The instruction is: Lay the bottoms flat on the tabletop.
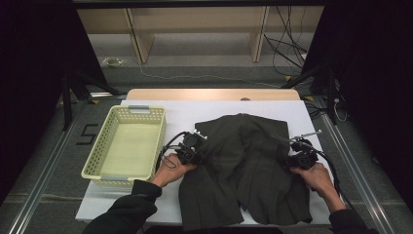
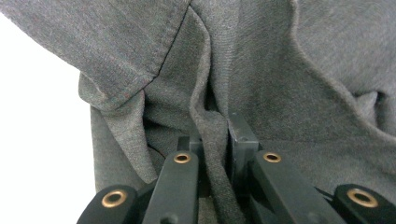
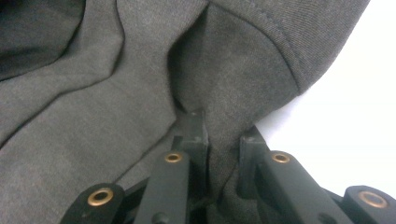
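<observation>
A dark grey garment lies spread on the white table top. At its left edge my left gripper is held in a hand. In the left gripper view that gripper is shut on a raised fold of the grey cloth, and the fold runs down between the black jaws. My right gripper is at the garment's right edge. In the right gripper view it is shut on a pinched ridge of the cloth near a stitched hem.
An empty cream plastic basket stands on the table left of the garment, close to the left hand. Bare white table shows beyond the garment. Behind the table are a wooden shelf and cables on the floor.
</observation>
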A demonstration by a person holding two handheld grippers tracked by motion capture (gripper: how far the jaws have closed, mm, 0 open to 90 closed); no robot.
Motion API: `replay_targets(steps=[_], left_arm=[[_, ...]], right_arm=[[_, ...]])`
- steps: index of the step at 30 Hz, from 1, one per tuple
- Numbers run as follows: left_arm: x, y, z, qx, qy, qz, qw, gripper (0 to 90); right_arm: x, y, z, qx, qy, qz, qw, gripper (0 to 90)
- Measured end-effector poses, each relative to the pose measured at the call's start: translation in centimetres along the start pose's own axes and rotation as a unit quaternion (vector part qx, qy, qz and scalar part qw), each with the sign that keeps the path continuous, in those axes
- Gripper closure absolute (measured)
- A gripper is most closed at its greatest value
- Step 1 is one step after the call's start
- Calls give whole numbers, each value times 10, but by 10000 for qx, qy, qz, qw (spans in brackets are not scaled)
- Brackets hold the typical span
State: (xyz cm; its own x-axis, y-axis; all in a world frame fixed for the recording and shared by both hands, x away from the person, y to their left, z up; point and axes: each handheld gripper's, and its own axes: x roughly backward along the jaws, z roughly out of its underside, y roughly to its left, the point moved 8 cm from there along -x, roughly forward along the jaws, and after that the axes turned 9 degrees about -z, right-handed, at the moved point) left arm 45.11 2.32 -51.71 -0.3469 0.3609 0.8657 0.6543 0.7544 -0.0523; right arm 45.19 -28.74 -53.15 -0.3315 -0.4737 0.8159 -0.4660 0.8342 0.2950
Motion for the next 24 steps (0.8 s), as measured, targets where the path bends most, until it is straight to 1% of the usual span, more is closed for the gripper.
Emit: replay_targets(steps=[2, 6, 7, 14, 18, 22, 24], left_arm=[[2, -1, 3, -66, 6, 6, 10000, 828], [8, -4, 8, -107, 8, 41, 9999, 829], [9, -4, 10, -143, 38, 69, 9999, 830], [20, -9, 24, -224, 87, 168, 9996, 834], [25, -11, 31, -307, 114, 197, 9993, 834], [30, -14, 35, -379, 132, 240, 9989, 835], [32, -15, 37, -381, 136, 260, 9988, 835]], right_arm=[[1, 1, 1, 24, 7, -20, 10000, 793], [5, 7, 5, 122, 37, -30, 9999, 796], [6, 8, 6, 141, 50, -38, 9999, 797], [14, 17, 16, 240, 117, -115, 9996, 801], [19, 22, 21, 337, 155, -97, 9993, 802], [22, 24, 26, 350, 181, -96, 9992, 802], [23, 25, 27, 351, 186, -94, 9992, 802]])
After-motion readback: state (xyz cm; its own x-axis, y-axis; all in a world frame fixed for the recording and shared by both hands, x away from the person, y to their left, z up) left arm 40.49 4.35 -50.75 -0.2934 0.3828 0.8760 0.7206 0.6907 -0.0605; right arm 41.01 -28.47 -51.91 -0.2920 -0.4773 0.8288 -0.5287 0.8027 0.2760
